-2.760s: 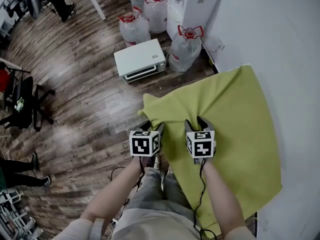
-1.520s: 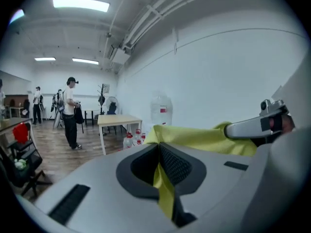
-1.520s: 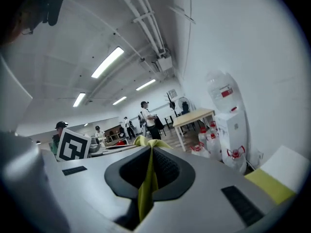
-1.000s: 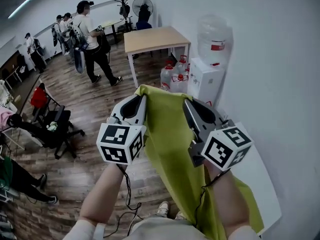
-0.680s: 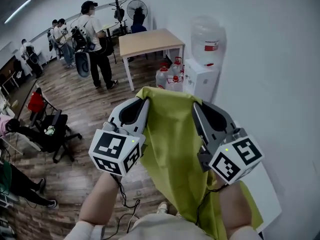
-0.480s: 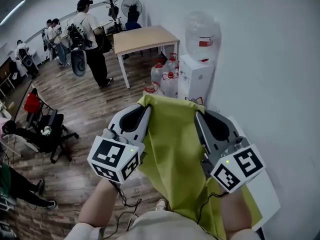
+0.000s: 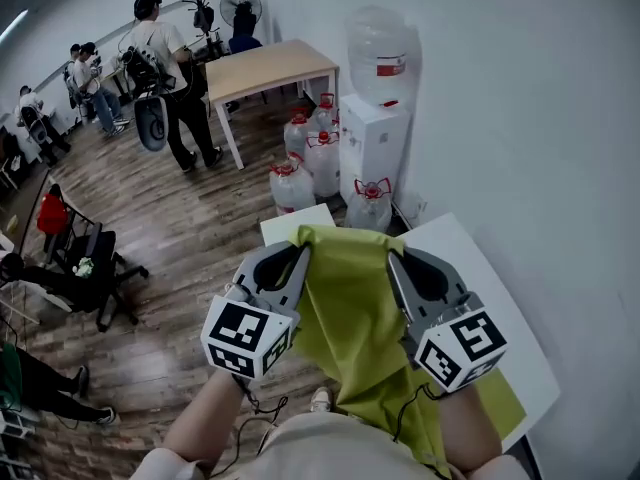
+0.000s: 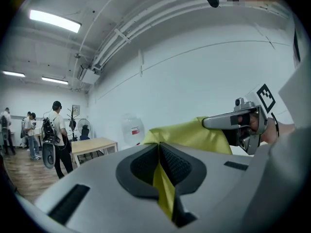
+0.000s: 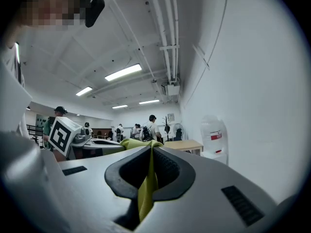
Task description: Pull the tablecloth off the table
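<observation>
2 grippers hold the tablecloth (image 7: 352, 313) up, with its tail on the bench (image 7: 478, 290) at right.
The left gripper (image 7: 301, 256) is clenched on 1 top corner of the yellow-green cloth and the right gripper (image 7: 395, 260) on the other. The edge is stretched between them and the rest sags toward the person. Its lower end drapes over the near edge of the white bench, which lies right of both grippers, nearer the right one. The pull should probably go leftward, away from the bench.
</observation>
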`<state>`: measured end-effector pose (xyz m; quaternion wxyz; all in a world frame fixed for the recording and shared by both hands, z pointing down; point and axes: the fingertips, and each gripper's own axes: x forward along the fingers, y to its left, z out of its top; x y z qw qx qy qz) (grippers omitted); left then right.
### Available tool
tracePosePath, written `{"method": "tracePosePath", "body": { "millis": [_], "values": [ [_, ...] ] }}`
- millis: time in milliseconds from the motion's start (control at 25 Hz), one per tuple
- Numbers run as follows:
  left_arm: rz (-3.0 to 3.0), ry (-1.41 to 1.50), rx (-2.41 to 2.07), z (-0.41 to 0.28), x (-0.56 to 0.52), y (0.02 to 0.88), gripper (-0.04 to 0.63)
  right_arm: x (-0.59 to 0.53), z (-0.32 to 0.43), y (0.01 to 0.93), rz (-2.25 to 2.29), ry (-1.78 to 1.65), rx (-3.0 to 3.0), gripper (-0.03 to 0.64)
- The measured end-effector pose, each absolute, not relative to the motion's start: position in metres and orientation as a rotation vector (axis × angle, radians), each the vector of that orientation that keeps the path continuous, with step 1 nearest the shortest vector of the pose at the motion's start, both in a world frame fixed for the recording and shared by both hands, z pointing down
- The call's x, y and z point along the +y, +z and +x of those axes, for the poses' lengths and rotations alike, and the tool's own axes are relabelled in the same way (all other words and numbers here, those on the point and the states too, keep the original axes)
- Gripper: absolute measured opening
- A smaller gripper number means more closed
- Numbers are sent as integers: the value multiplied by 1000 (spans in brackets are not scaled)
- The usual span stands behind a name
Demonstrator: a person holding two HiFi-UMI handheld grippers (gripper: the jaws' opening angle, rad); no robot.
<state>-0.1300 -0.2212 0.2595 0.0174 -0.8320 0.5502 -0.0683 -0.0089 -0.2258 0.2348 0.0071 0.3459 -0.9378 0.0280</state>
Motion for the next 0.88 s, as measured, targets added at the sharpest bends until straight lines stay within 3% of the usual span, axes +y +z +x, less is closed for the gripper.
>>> {"method": "tracePosePath", "body": {
  "millis": [880],
  "values": [
    [-2906,-474,1707,-87,-187,417,25,-174,30,386,1033,484,-2705,34]
  ]
}}
